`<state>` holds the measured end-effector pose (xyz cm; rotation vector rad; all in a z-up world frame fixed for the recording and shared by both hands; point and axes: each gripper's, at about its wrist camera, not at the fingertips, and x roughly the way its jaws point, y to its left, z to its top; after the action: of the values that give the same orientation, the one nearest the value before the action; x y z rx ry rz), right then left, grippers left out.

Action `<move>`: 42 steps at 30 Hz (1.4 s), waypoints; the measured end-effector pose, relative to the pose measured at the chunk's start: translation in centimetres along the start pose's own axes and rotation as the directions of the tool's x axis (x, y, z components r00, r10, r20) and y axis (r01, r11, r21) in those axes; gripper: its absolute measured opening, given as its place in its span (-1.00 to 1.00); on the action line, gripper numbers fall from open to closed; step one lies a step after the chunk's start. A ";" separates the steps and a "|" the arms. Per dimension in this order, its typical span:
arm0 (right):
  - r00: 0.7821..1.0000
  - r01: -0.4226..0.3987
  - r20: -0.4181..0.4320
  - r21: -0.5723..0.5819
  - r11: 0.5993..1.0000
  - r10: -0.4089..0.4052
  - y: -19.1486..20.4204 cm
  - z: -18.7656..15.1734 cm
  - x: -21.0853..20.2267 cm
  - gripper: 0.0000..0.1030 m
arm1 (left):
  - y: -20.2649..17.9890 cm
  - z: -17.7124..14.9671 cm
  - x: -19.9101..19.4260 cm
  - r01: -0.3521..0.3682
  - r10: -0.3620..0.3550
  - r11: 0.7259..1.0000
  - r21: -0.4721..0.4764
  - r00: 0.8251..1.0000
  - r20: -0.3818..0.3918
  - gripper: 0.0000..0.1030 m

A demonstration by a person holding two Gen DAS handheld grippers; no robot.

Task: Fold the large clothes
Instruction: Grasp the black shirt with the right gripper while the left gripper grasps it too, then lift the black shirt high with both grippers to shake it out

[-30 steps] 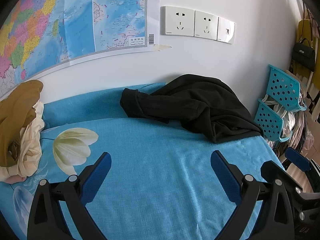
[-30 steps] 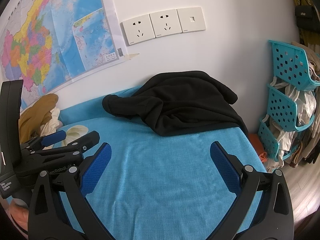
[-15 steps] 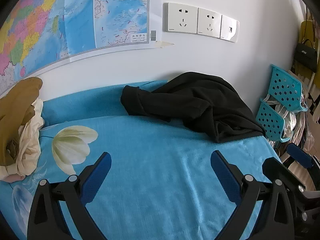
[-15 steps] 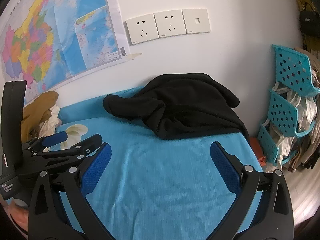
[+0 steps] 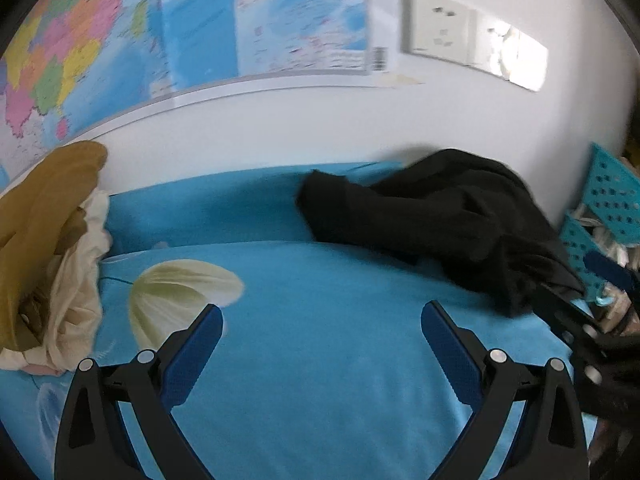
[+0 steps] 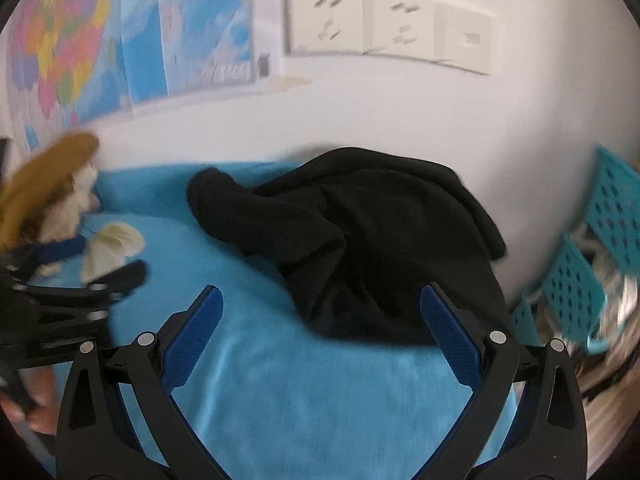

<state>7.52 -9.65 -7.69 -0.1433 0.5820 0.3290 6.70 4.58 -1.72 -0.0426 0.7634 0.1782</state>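
While the left wrist view is slightly blurred, it shows the left claw [image 5: 322, 326] spread wide and empty above the blue bedsheet [image 5: 320, 360]. The crumpled black garment [image 5: 448, 224] lies at the far right of the bed, against the white wall. A heap of mustard and cream clothes [image 5: 48, 248] sits at the left edge, with a map poster [image 5: 180, 28] on the wall above. The right claw [image 5: 592, 300] shows at the right edge, close to the garment's near corner.

In the right wrist view, the right claw [image 6: 322, 320] is likewise spread and empty, its right finger [image 6: 452, 336] overlapping the black garment's [image 6: 360, 240] near edge. The left claw [image 6: 72, 280] shows at the left. Teal baskets [image 6: 592, 264] stand right of the bed.
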 end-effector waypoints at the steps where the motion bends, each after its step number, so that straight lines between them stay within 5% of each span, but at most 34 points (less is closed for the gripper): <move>1: 1.000 -0.009 -0.029 -0.018 1.000 0.008 0.1 0.5 1.5 0.89 | 0.4 0.1 0.4 -0.006 0.006 1.000 -0.004 1.000 -0.003 0.87; 4: 0.996 -0.035 -0.088 -0.062 0.997 0.029 0.6 1.5 5.1 0.89 | 1.8 0.5 1.4 -0.038 0.038 0.999 -0.017 0.999 -0.015 0.87; 11: 0.987 0.030 -0.138 -0.328 0.944 -0.080 3.6 1.4 10.8 0.80 | 3.9 0.5 3.4 -0.070 0.068 0.997 -0.038 0.996 -0.051 0.87; 13: 0.991 0.018 -0.120 -0.325 0.946 -0.060 3.4 1.6 10.7 -0.17 | 4.4 0.5 3.8 -0.078 0.075 0.996 -0.041 0.995 -0.061 0.87; 16: 0.991 -0.028 -0.133 -0.281 0.959 -0.010 2.3 2.2 10.0 -0.69 | 4.7 0.5 4.3 -0.088 0.086 0.995 -0.038 0.994 -0.067 0.87; 24: 0.986 -0.042 0.152 -0.126 0.991 0.061 -4.6 7.4 -2.9 -0.77 | 4.4 2.0 5.3 -0.054 0.055 0.998 0.013 0.998 -0.024 0.87; 30: 0.967 -0.101 0.247 0.124 0.987 0.068 -14.8 11.1 -9.7 -0.79 | 0.7 4.0 4.8 0.091 -0.101 0.988 0.121 0.992 0.077 0.87; 34: 0.950 -0.151 0.303 0.231 0.961 0.076 -18.3 11.1 -11.3 -0.79 | -3.0 4.4 4.1 0.239 -0.268 0.944 0.227 0.957 0.107 0.87; 37: 0.939 -0.164 0.336 0.267 0.950 0.068 -19.6 11.5 -12.6 -0.79 | -6.6 3.3 4.2 0.342 -0.389 0.872 0.351 0.918 0.073 0.87; 42: 0.942 -0.151 0.331 0.268 0.951 0.057 -19.5 12.3 -12.9 -0.79 | -10.4 1.0 3.5 0.416 -0.493 0.754 0.508 0.870 0.021 0.87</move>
<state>10.45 -28.58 10.44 0.2242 0.3091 0.3582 11.65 -5.02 -3.70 0.2669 0.6024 -0.4857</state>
